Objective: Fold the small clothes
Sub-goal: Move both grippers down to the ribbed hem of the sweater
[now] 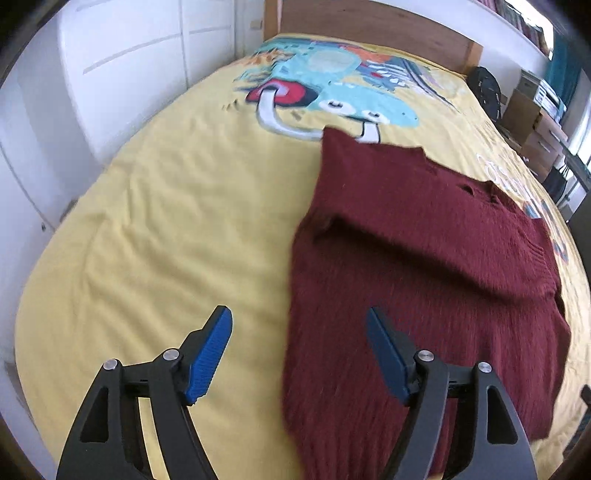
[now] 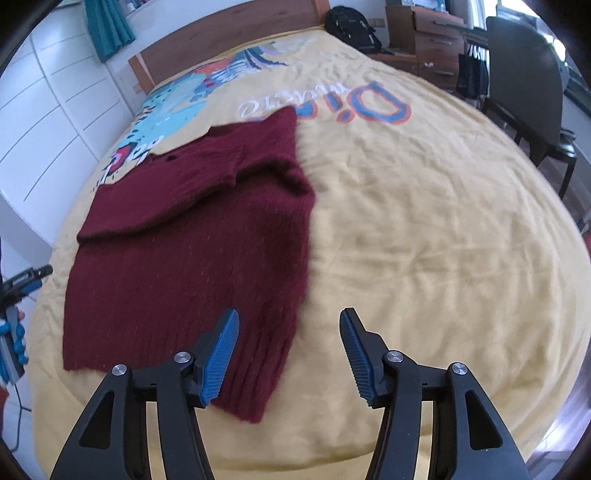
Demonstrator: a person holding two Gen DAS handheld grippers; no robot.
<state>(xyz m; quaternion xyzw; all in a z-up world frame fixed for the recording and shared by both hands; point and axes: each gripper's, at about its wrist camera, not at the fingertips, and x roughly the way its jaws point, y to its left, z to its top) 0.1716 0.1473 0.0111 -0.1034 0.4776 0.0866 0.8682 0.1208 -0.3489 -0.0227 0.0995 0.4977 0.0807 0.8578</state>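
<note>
Left wrist view: I am hovering my left hand-held gripper (image 1: 299, 350) open, empty, over the soft, limp sweater (image 1: 424, 280); right hand-held gripper (image 2: 289, 356) likewise; hem corners offering best hold.

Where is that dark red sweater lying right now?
The sweater lies flat on the yellow bedspread, left of centre in the right wrist view, its top reaching the cartoon print near the headboard.

Both wrist views look steeply down, close over the bed (image 1: 166, 221). Left view sits left of the maroon sweater (image 1: 424, 258), right view right. Shared: sweater, yellow bedspread, headboard (image 2: 229, 33).
</note>
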